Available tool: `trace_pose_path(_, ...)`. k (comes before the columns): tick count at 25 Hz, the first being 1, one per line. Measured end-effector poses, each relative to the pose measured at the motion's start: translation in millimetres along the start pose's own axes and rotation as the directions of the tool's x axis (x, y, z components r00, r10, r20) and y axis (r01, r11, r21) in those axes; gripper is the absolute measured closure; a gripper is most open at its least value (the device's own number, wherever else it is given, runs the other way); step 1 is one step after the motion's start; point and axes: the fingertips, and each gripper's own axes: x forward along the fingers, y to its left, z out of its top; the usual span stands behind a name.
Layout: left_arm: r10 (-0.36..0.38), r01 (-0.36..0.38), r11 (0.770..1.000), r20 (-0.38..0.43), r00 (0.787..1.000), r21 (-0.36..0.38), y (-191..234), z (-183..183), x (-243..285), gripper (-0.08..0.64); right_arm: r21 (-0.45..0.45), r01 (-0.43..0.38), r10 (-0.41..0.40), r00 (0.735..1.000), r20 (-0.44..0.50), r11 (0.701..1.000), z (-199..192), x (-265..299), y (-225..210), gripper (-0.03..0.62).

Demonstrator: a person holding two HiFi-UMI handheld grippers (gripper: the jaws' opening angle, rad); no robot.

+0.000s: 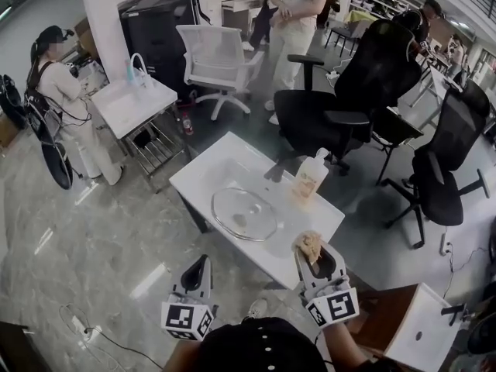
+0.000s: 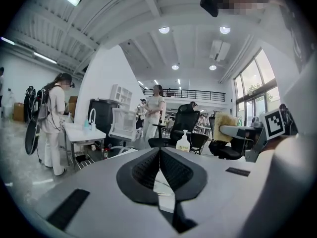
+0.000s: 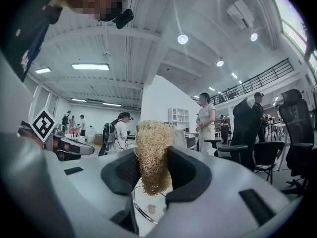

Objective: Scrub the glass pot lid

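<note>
While our right fingers (image 3: pixel 190 175) pinch a soft scrubber (image 3: pixel 152 155) and left fingers (image 2: pixel 143 171) sit closed, empty, we judge the lid (image 1: pixel 244 213) stiff, slippery, breakable: steady its rim.

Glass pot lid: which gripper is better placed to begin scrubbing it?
Right, most likely. The right gripper clamps the scrub pad, with the glass lid just ahead; the left gripper is shut and empty.

Right gripper (image 3: pixel 151 158) with jaws clamped on a tan fibrous scrubber (image 3: pixel 153 150) (upright, bristling above the pads), glass pot lid (image 3: pixel 137 206) rim below, standing person in white (image 3: pixel 206 119) beyond, black office chairs (image 3: pixel 249 133) at right
</note>
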Motion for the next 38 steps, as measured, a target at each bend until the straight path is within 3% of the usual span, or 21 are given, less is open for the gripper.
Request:
trace_pose_path(13,0.032,-0.033,0.999,-0.051,0.998,-0.015,11.7,-10.9,55.5,0.534,0.037,-0.033,0.034,0.999,-0.028,0.999,-29.5,46.5,-37.7,0.442)
trace_pose_path(19,0.021,-0.032,0.996,-0.129,0.991,-0.084,34.0,-35.7,96.7,0.534,0.013,-0.042,0.042,0.998,-0.044,0.999,-39.9,83.5,-48.2,0.442)
trace_pose_path(27,-0.044,0.027,0.995,-0.168,0.985,-0.1,71.6,-31.7,153.3,0.534,-0.041,-0.043,0.038,0.993,-0.116,0.998,-56.4,149.3,-58.2,0.442)
trace_pose_path(31,-0.127,0.113,0.988,-0.139,0.982,-0.107,73.6,-28.7,171.5,0.532,-0.059,-0.063,0.053,0.985,-0.164,0.996,-75.3,178.7,-59.5,0.442)
trace_pose_path(36,-0.135,0.086,0.968,-0.2,0.97,-0.234,92.8,-61.7,181.0,0.531,-0.132,-0.123,0.081,0.956,-0.283,0.984,-124.1,202.7,-53.7,0.442)
trace_pose_path(38,-0.138,0.066,0.959,-0.248,0.959,-0.276,102.8,-81.8,188.4,0.493,-0.164,-0.144,0.081,0.937,-0.341,0.976,-149.8,213.5,-55.8,0.442)
